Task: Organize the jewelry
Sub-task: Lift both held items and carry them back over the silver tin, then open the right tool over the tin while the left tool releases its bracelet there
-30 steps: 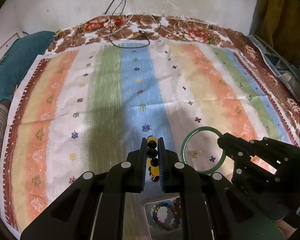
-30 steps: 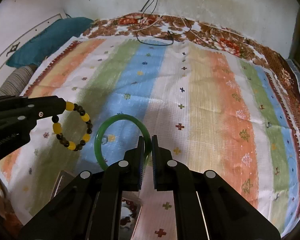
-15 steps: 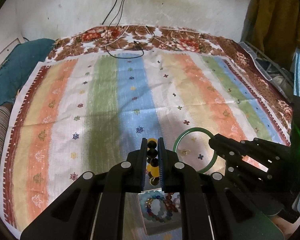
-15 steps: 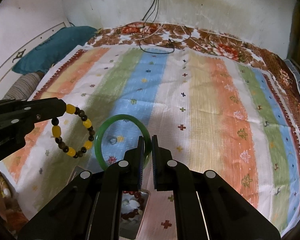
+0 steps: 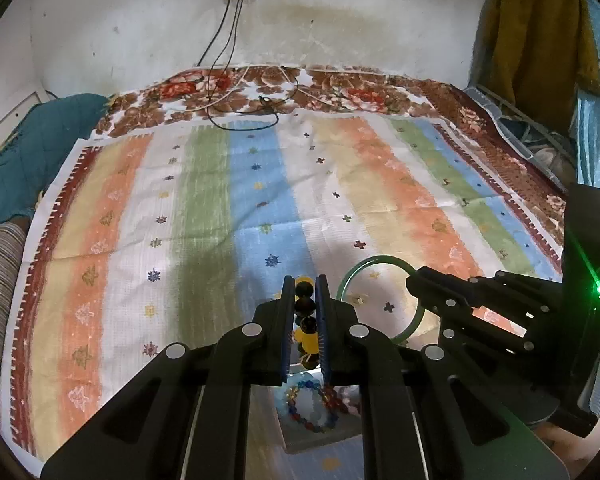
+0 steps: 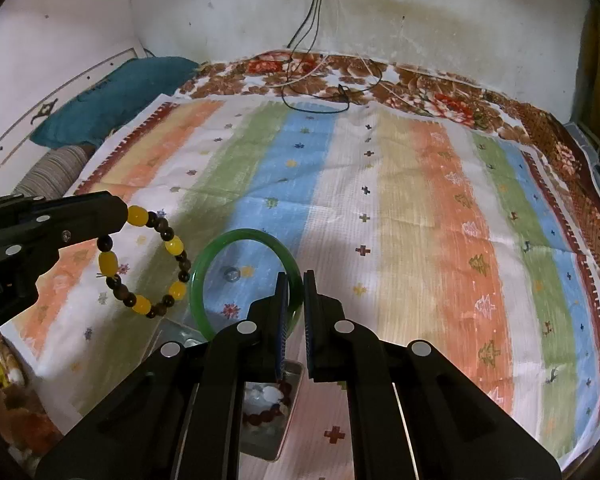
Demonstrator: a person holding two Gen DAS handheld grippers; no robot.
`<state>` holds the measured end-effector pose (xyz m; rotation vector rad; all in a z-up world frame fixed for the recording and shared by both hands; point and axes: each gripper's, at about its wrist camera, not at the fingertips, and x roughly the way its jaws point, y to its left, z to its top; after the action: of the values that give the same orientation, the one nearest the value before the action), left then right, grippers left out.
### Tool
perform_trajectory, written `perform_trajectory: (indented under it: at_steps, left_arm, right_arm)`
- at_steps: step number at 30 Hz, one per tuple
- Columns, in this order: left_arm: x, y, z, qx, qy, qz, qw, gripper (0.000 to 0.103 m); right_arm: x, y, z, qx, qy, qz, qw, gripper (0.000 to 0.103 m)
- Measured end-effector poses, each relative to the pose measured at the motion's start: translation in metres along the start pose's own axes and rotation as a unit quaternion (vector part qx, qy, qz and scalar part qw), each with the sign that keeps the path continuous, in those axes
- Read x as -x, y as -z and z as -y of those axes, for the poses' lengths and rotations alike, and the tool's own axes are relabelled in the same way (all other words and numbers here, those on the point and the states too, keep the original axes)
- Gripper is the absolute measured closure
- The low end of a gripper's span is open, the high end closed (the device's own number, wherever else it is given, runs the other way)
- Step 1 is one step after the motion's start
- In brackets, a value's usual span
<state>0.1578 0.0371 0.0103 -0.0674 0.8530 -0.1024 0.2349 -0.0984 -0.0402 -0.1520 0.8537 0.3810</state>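
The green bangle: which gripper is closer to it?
Right. The right gripper has its jaws shut on the green bangle; the left gripper holds the beaded bracelet beside it.

glossy green bangle (image 6: pixel 220 272), woven cloth mat (image 6: pixel 400 220)

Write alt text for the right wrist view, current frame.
The right gripper pinches a green bangle upright above a striped bedspread. At left, the left gripper holds a yellow-and-dark beaded bracelet. A tray of bracelets sits below.
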Motion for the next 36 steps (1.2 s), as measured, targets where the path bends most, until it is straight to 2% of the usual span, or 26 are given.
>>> perform_trajectory:
  at_steps: [18,30,32,33,34,35,36]
  left_arm:
    - [0.026,0.023,0.014,-0.014,0.000,0.018,0.9997,0.093]
    - [0.031,0.033,0.014,-0.010,-0.002,0.014,0.9999,0.093]
    - [0.033,0.034,0.012,-0.004,-0.010,0.015,0.9998,0.085]
    - [0.032,0.034,0.012,-0.004,-0.014,0.016,0.9998,0.077]
    - [0.033,0.034,0.011,-0.005,-0.018,0.019,0.9997,0.073]
    - [0.033,0.034,0.010,-0.004,-0.024,0.020,0.9995,0.072]
    - [0.033,0.034,0.008,-0.001,-0.027,0.019,0.9995,0.069]
  right_arm:
    - [0.023,0.026,0.000,-0.007,-0.010,0.000,1.000,0.095]
    - [0.027,0.039,-0.008,0.002,-0.016,-0.012,1.000,0.094]
    - [0.023,0.041,-0.010,0.006,-0.022,-0.023,0.999,0.089]
    - [0.021,0.042,-0.011,0.007,-0.023,-0.030,0.999,0.084]
    - [0.019,0.042,-0.012,0.008,-0.019,-0.034,0.999,0.063]
    - [0.018,0.043,-0.011,0.009,-0.012,-0.034,0.999,0.055]
    - [0.018,0.042,-0.011,0.009,-0.007,-0.032,0.999,0.055]
